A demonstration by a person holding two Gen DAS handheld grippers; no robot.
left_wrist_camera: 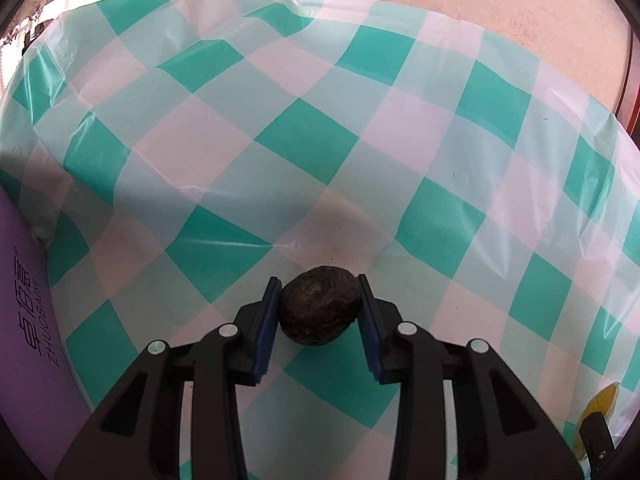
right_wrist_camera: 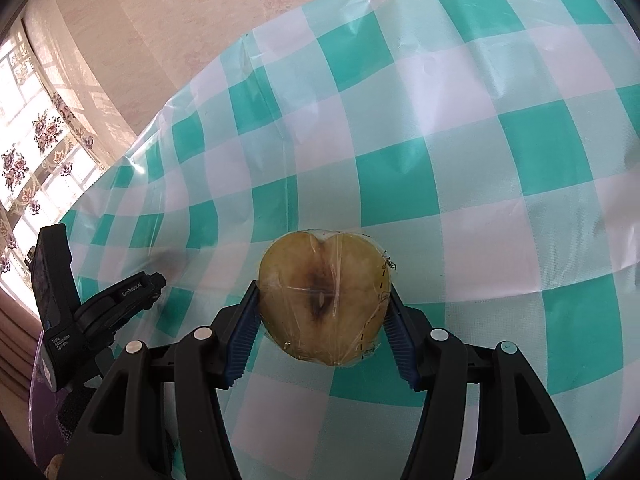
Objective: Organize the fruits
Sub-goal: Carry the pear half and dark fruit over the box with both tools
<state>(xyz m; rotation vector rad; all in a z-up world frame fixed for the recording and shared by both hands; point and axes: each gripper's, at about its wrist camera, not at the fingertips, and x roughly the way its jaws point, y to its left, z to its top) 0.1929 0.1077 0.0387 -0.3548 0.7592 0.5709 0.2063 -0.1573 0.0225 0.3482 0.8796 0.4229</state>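
Left gripper (left_wrist_camera: pixel 319 300): its blue-padded fingers (left_wrist_camera: pixel 267 332) pinch a small dark brown fruit (left_wrist_camera: pixel 318 305), wrinkled and roughly oval. Both pads bear on the fruit's sides. The fruit sits at the fingertips, over the checked tablecloth (left_wrist_camera: pixel 304 132); whether it touches the cloth cannot be told.

Right gripper (right_wrist_camera: pixel 324 300): its fingers (right_wrist_camera: pixel 242 340) clamp a halved yellow fruit (right_wrist_camera: pixel 324 296), heart-shaped in outline, cut face toward the camera, with a dark brown core area. The half is wrapped in clear film, which bears a dashed black line on its right part. The pads press on both flanks of the half; it sits at the fingertips above the cloth.

Surface: a teal-and-white checked plastic cloth, creased, covers the table in both views.

Containers: at the left edge of the left wrist view lies a purple object (left_wrist_camera: pixel 24 320) printed with lettering; its kind and contents cannot be told. No fruit is seen in any container.

Other: in the right wrist view the left gripper's black body shows at lower left, beside a curtained window (right_wrist_camera: pixel 28 168).
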